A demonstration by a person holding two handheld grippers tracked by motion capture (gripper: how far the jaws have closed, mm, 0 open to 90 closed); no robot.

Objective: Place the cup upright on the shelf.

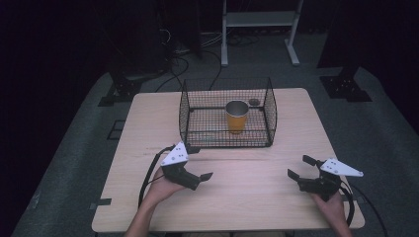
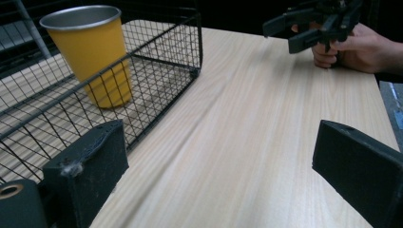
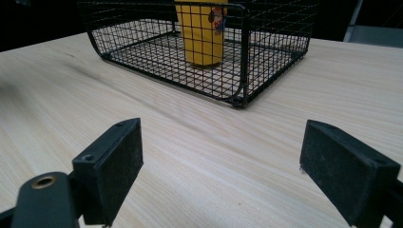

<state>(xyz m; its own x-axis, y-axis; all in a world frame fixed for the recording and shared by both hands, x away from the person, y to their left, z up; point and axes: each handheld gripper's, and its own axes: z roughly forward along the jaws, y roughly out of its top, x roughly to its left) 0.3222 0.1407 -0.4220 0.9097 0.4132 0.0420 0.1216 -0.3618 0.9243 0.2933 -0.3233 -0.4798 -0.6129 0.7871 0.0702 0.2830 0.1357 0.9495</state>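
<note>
the yellow metal cup [image 1: 236, 117] stands upright inside the black wire basket [image 1: 184, 111] at the far middle of the desk [image 1: 257, 192], its open steel rim up and its long axis vertical. it sits toward the right half of the basket floor, apart from every wall. a small dark round thing [image 1: 254, 102] lies near the basket's far right corner; what it is cannot be told.

the left gripper [image 1: 197, 178] is held low over the desk just in front of the basket's near left corner, jaws spread wide with nothing between them. in the left gripper view the cup [image 2: 90, 52] shows up and to the left of the jaws, behind the basket's mesh wall [image 2: 157, 57], so that gripper is aimed across the desk toward the other hand rather than at the cup.

the right gripper [image 1: 300, 168] rests farther off, near the desk's right front, jaws likewise wide apart and empty. in the right gripper view the cup [image 3: 202, 33] lies almost straight ahead, seen through the basket's near wall [image 3: 237, 52].

judged from this, the left gripper is the nearer one, but either way the mesh walls block a level approach; a grasp would need to come from above the rim, jaws straddling the cup's side wall or rim.
</note>
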